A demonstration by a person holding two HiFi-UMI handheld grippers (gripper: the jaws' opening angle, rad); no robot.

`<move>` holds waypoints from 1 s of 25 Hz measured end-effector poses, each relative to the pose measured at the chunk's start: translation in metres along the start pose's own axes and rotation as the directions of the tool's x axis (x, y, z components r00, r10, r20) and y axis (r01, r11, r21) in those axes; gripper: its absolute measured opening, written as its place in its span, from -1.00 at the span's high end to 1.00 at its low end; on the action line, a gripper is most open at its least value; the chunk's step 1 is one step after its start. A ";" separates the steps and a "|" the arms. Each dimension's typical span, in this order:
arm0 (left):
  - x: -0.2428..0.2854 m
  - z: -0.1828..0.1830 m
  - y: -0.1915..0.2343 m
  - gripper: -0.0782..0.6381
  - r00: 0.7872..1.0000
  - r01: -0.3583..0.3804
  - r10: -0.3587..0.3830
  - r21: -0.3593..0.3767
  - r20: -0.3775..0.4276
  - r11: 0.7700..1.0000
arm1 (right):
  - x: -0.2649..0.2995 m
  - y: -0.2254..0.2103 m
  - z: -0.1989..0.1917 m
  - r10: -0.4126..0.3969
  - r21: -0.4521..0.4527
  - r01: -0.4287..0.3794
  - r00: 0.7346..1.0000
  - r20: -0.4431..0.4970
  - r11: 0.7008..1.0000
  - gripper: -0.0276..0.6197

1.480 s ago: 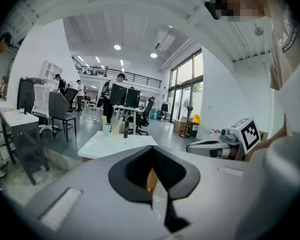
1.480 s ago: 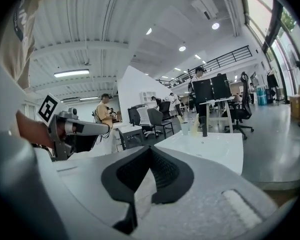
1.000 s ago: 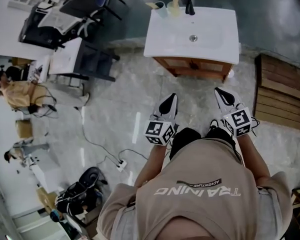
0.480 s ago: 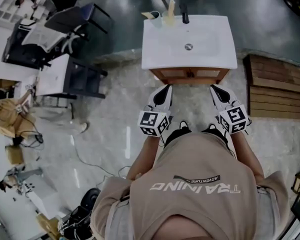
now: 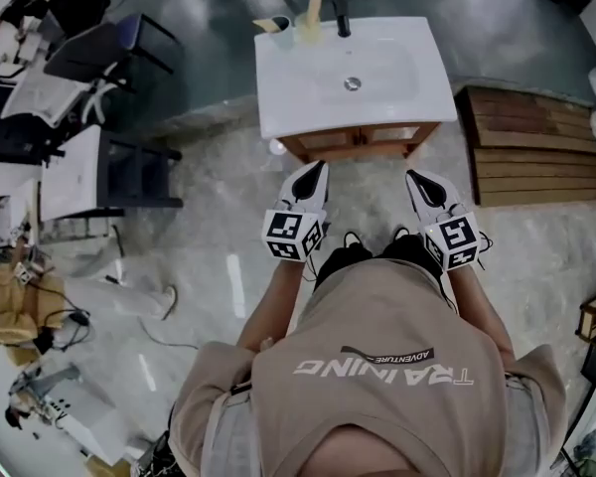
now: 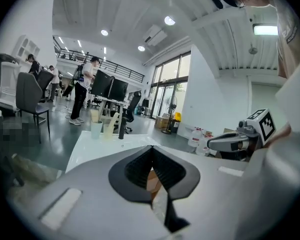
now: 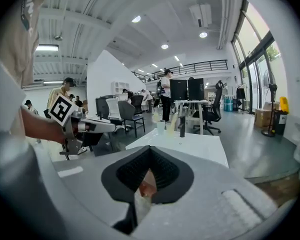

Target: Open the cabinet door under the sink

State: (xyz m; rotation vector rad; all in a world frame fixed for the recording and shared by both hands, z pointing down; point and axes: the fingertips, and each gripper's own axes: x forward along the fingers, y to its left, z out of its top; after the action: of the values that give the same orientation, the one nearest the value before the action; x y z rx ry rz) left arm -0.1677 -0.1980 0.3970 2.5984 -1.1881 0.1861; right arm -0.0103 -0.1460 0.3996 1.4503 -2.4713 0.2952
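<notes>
The white sink top (image 5: 397,92) stands on a wooden cabinet whose closed doors (image 5: 363,137) show just under its front edge. My left gripper (image 5: 317,168) is shut and empty, pointing at the cabinet's left part, a short way in front of it. Shut and empty as well, my right gripper (image 5: 414,178) points at the cabinet's right part. In the left gripper view the gripper (image 6: 152,154) has its jaws together over the sink top (image 6: 100,146). In the right gripper view that gripper (image 7: 149,155) also has its jaws together, with the sink top (image 7: 190,144) ahead.
A black faucet (image 5: 341,23) and two cups (image 5: 282,31) stand at the sink's back edge. A wooden pallet (image 5: 536,152) lies on the floor to the right. Black chairs and a white desk (image 5: 89,172) stand to the left.
The person has stepped toward the sink, so both grippers are now much closer to the cabinet front. Both grippers stayed shut.
</notes>
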 end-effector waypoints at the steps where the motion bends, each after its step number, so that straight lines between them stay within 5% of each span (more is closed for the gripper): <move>1: 0.002 -0.002 -0.002 0.73 1.000 0.006 -0.006 -0.005 -0.007 1.000 | -0.001 0.000 -0.003 0.000 -0.002 0.000 1.000 -0.007 1.000 0.91; 11: 0.026 -0.027 -0.027 0.73 0.996 0.023 -0.024 -0.008 -0.091 1.000 | 0.003 -0.003 -0.012 0.051 -0.038 -0.051 0.999 -0.004 0.998 0.91; 20: 0.083 -0.089 -0.017 0.73 0.977 -0.049 0.040 -0.034 -0.207 0.998 | 0.001 -0.040 -0.059 0.071 -0.023 -0.072 0.996 -0.053 0.997 0.91; 25: 0.119 -0.135 -0.004 0.73 0.966 -0.096 0.060 -0.136 -0.250 0.986 | 0.018 -0.065 -0.087 0.087 -0.015 -0.088 0.993 -0.074 0.996 0.91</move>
State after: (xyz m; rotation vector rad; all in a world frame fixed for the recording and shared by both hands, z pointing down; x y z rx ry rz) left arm -0.0869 -0.2402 0.5522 2.3244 -1.1681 0.4079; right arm 0.0482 -0.1659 0.4902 1.3023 -2.4764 0.3365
